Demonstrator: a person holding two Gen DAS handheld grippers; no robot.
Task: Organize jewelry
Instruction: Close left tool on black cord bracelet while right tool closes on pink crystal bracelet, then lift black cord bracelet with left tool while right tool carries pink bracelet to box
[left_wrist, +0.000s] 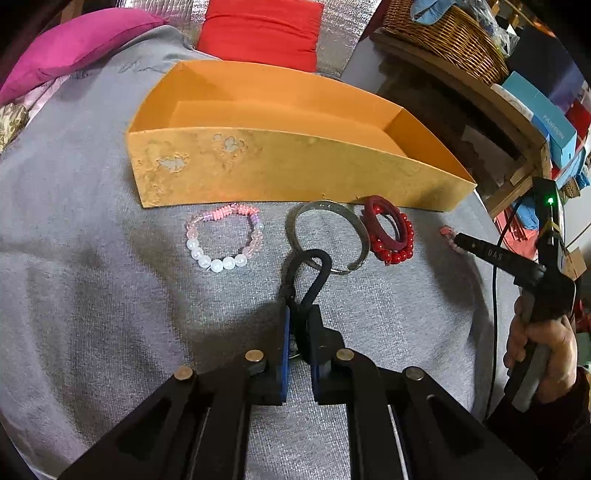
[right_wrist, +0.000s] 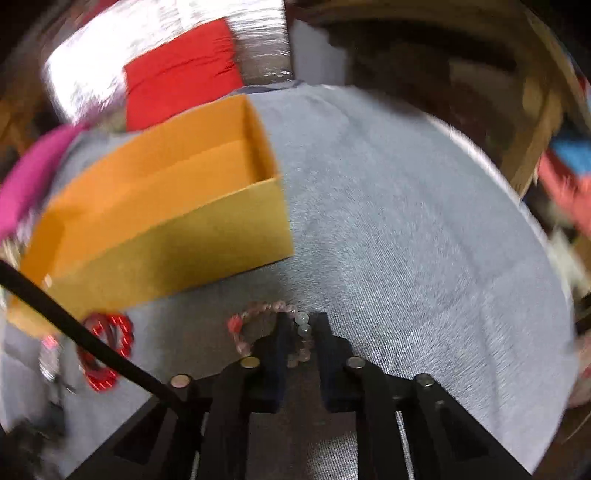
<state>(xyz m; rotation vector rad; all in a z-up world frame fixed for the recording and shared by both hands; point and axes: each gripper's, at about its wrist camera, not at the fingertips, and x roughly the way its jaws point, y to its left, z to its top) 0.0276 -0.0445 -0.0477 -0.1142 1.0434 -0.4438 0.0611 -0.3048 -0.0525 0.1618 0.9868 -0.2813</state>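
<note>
An empty orange box (left_wrist: 295, 173) (right_wrist: 166, 221) stands on the grey cloth. In front of it lie a pink and white bead bracelet (left_wrist: 225, 240), a silver bangle (left_wrist: 328, 236) and a red bead bracelet with a dark red ring (left_wrist: 388, 232) (right_wrist: 107, 350). My left gripper (left_wrist: 299, 314) is shut on a black cord loop (left_wrist: 314, 258) that overlaps the bangle's near edge. The right wrist view is blurred: my right gripper (right_wrist: 301, 321) (left_wrist: 456, 240) pinches one side of a pale pink bead bracelet (right_wrist: 258, 317) on the cloth, right of the box.
A wicker basket (left_wrist: 450, 33) and blue boxes (left_wrist: 543, 114) sit on a wooden shelf at the right. Red cushion (left_wrist: 262, 29) and magenta cushion (left_wrist: 74, 44) lie behind the box. A person's hand (left_wrist: 543, 343) holds the right gripper's handle; its black cable (right_wrist: 74, 325) crosses the cloth.
</note>
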